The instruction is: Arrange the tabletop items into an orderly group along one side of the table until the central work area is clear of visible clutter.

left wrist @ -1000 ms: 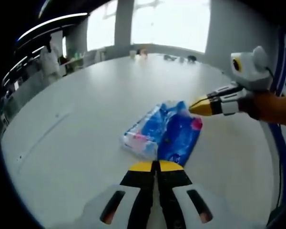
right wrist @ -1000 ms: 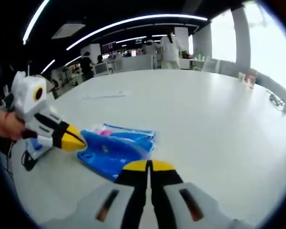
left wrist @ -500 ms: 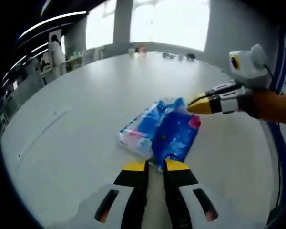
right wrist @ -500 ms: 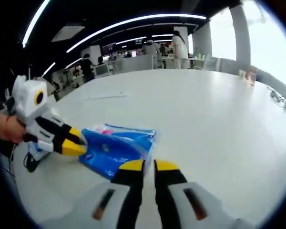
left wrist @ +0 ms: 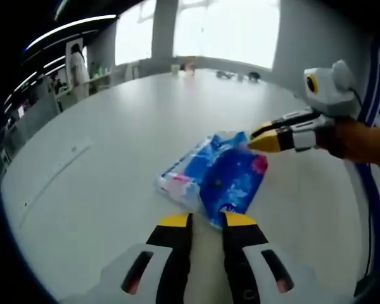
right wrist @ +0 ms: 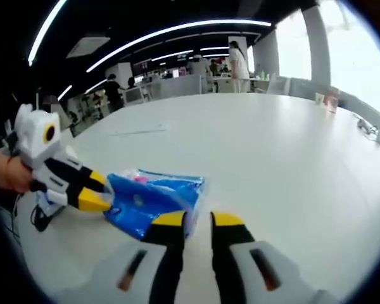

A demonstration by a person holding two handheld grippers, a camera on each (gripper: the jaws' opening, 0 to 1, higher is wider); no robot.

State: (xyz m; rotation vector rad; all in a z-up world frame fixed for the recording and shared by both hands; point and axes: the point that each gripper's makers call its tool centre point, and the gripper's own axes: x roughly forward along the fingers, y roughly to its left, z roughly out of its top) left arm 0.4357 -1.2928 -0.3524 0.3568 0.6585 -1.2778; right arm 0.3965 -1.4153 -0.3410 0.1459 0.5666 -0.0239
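A blue plastic package with pink and white print lies flat on the white table. In the left gripper view my left gripper stands open at the bottom, with the package's near corner just ahead of the gap. My right gripper reaches in from the right, jaws slightly apart at the package's far corner. In the right gripper view my right gripper is open, and the package lies just ahead of its left jaw. The left gripper comes in from the left, open at the package's edge.
Small items stand along the table's far edge by the windows, with more dark bits beside them. A white and blue object with a black cable sits near the table edge. People stand in the office behind.
Both grippers' jaws have gone from shut to open. The package has stayed in place, with both grippers holding close to its corners.
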